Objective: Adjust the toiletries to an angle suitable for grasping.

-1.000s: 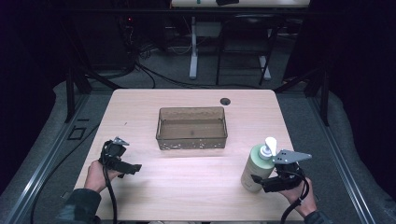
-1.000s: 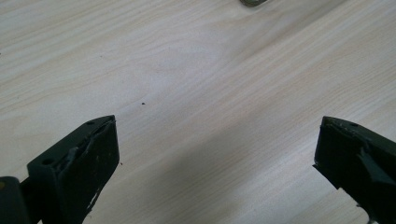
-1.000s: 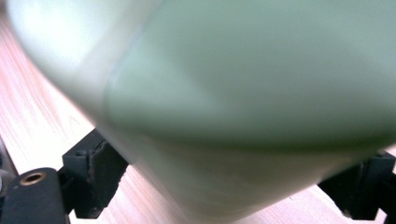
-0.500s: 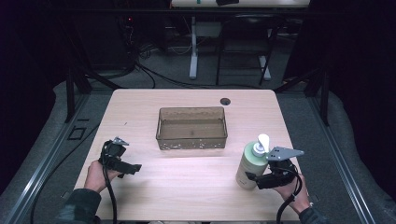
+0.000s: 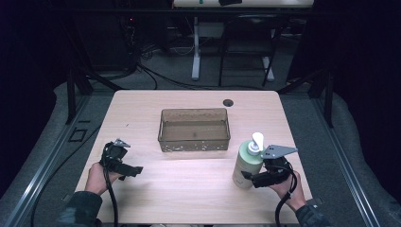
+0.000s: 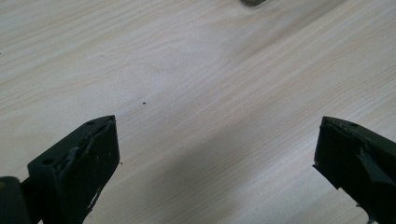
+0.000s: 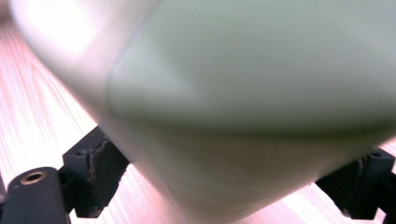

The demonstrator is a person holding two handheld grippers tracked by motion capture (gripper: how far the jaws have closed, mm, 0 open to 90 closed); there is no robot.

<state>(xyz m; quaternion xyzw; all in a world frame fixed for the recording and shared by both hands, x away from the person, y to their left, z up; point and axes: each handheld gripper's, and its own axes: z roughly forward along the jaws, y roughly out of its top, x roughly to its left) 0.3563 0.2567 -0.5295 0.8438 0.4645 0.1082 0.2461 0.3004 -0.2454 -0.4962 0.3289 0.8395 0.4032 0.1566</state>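
The soap bottle (image 5: 247, 164), pale green with a white pump, stands at the right front of the counter (image 5: 189, 189), and it now sits a little farther left and nearer the front edge than it did a second ago. My right claw (image 5: 247, 178) has travelled with it, staying pressed in at its lower half from the right. In the right gripper view the bottle (image 7: 243, 93) sits between my two black jaws, one on each side of its body, so I judge that I have it clamped and am carrying or sliding it; whether its base is off the wood I cannot tell. My left claw (image 5: 135, 169) has not moved: it rests low at the left front, jaws spread wide with bare wood between them in the left gripper view. The clear brown bin (image 5: 195, 130) sits mid-counter, apart from the bottle and unchanged. To me the shift says the grasp is taken and the move has begun, probably toward the bin, though the bottle is tall and held low, so it could tip.
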